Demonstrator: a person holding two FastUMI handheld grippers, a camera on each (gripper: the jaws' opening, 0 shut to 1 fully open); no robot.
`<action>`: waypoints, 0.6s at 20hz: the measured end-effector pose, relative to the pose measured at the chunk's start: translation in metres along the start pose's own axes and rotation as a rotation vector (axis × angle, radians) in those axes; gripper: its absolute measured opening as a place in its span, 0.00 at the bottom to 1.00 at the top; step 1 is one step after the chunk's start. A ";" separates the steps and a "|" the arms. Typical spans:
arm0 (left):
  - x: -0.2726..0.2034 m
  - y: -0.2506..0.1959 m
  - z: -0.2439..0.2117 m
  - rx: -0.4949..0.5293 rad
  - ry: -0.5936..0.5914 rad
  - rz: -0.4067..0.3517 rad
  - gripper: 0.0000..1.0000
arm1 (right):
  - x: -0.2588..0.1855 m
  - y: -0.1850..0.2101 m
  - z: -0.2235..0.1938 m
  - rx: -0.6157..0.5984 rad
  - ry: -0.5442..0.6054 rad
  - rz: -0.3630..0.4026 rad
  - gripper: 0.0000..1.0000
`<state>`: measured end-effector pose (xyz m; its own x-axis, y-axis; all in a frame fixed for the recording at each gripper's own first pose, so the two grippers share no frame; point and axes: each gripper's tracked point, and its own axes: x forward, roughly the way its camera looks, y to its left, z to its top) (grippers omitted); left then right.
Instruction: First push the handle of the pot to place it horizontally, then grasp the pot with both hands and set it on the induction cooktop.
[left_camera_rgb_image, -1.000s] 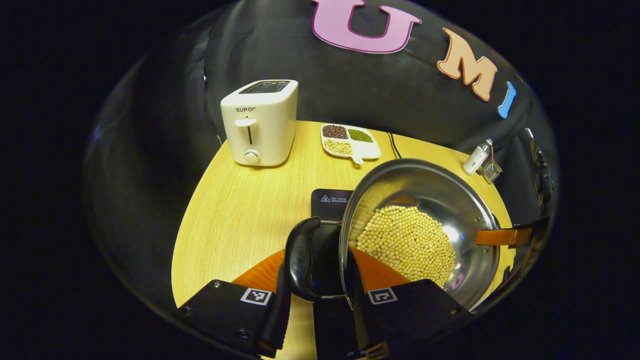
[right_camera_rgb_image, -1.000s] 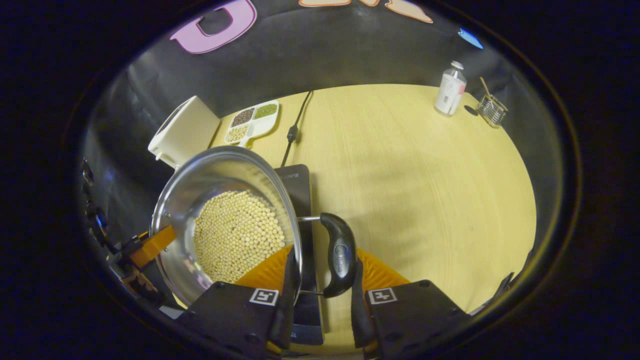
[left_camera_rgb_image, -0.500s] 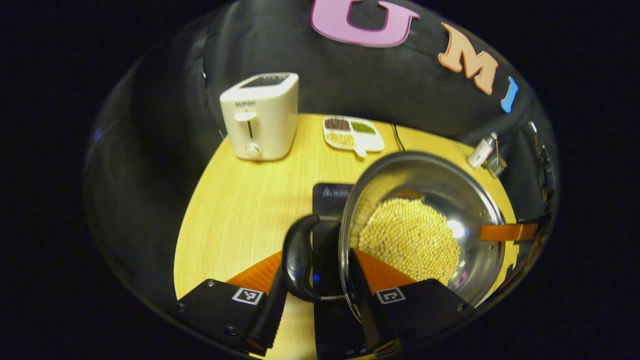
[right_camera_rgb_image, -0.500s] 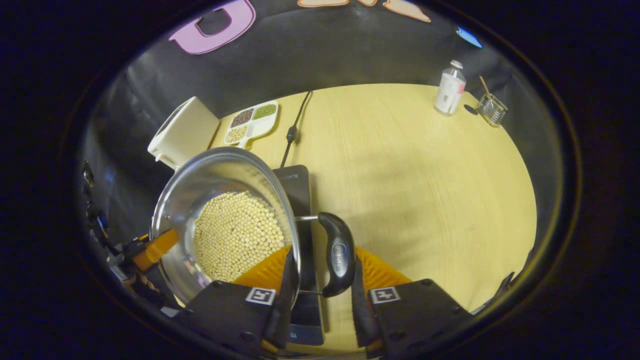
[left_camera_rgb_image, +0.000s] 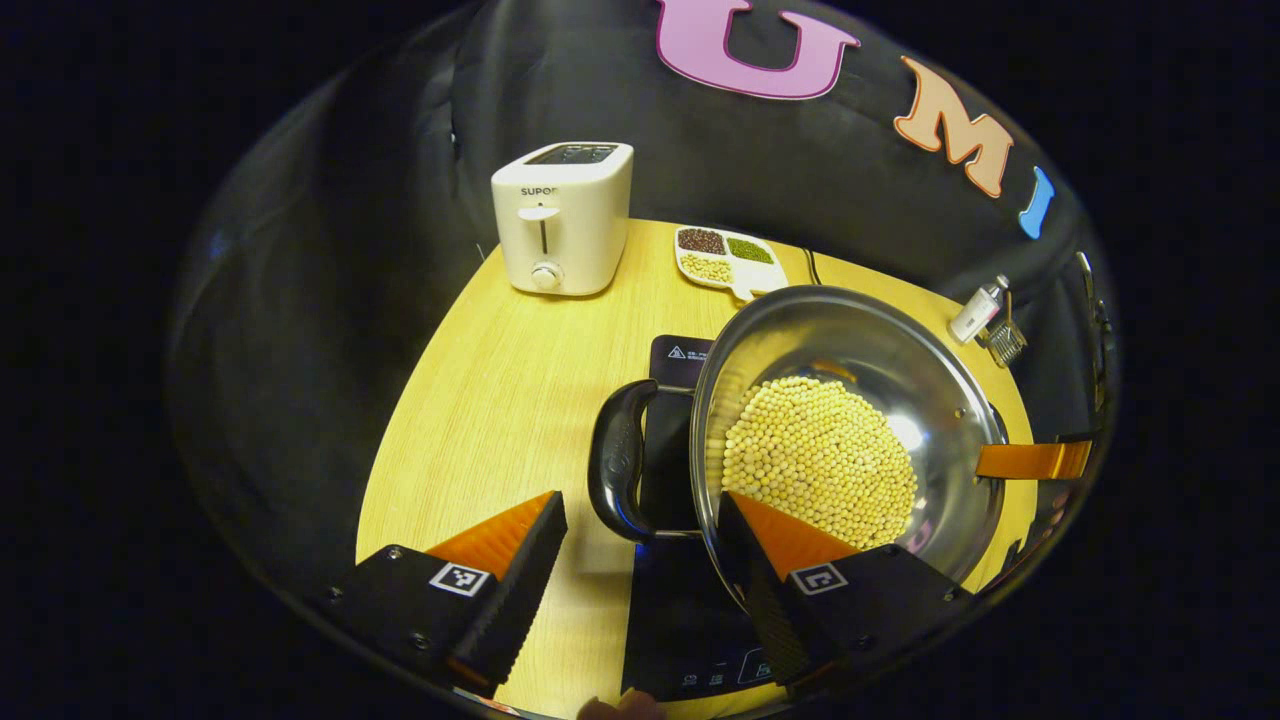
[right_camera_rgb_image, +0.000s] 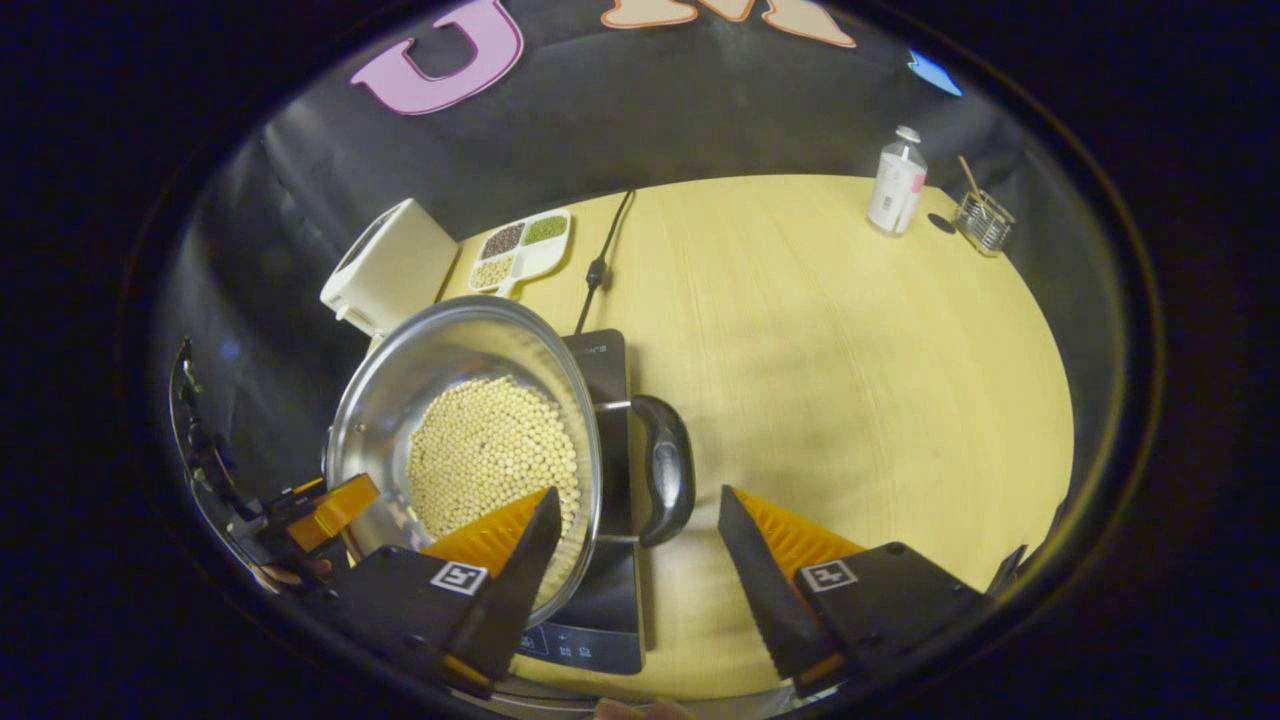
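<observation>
- We judge the main risk to lie in how the pot (left_camera_rgb_image: 850, 440) sits on the induction cooktop (left_camera_rgb_image: 675, 520): both views suggest it rests on the black slab, yet we cannot see its base, so it may sit off centre, and a nudge from either tool backing off could slide it.
- The left tongs (left_camera_rgb_image: 640, 560) stand apart, one finger over the bare tabletop (left_camera_rgb_image: 480, 400) beside the cooktop, the other across the pot's rim; that inner finger could snag the rim as it leaves.
- The left handle (left_camera_rgb_image: 620, 462) lies level between those fingers, touched by neither.
- The right tongs (right_camera_rgb_image: 635, 555) are likewise apart, around the right handle (right_camera_rgb_image: 665, 470) without pressing it; one finger overlaps the pot's rim, so the same snag applies there.
- We also see the other tool's finger at the far rim of the pot in each view; whether it touches the steel we cannot tell.
- The pot holds a layer of pale round beans (right_camera_rgb_image: 495, 455) over its bottom; a jolt would send them rolling.
- Beyond the cooktop, a divided dish (left_camera_rgb_image: 728, 262) carries dark, green and pale grains in separate compartments.
- Left of that dish stands a toaster (left_camera_rgb_image: 562, 215); a cord (right_camera_rgb_image: 598, 262) runs from the cooktop towards the wall and could be dragged if the slab shifts.
- Far right of the cooktop stand a bottle (right_camera_rgb_image: 896, 180) and a small wire basket (right_camera_rgb_image: 983, 220).
</observation>
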<state>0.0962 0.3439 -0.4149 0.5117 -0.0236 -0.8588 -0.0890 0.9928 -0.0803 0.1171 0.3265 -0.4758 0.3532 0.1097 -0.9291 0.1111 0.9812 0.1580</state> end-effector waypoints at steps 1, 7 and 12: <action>-0.003 0.000 0.001 -0.003 -0.016 0.009 0.94 | -0.003 -0.004 -0.001 0.000 -0.004 -0.004 0.96; -0.027 0.002 0.006 -0.004 -0.079 0.059 0.90 | -0.016 -0.009 -0.008 0.011 -0.012 0.052 1.00; -0.053 -0.009 -0.010 -0.044 -0.083 0.092 0.89 | -0.035 -0.023 -0.019 0.005 -0.014 0.130 0.96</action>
<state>0.0611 0.3354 -0.3742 0.5683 0.0794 -0.8190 -0.1758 0.9841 -0.0266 0.0844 0.3035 -0.4536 0.3778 0.2334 -0.8960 0.0681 0.9581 0.2783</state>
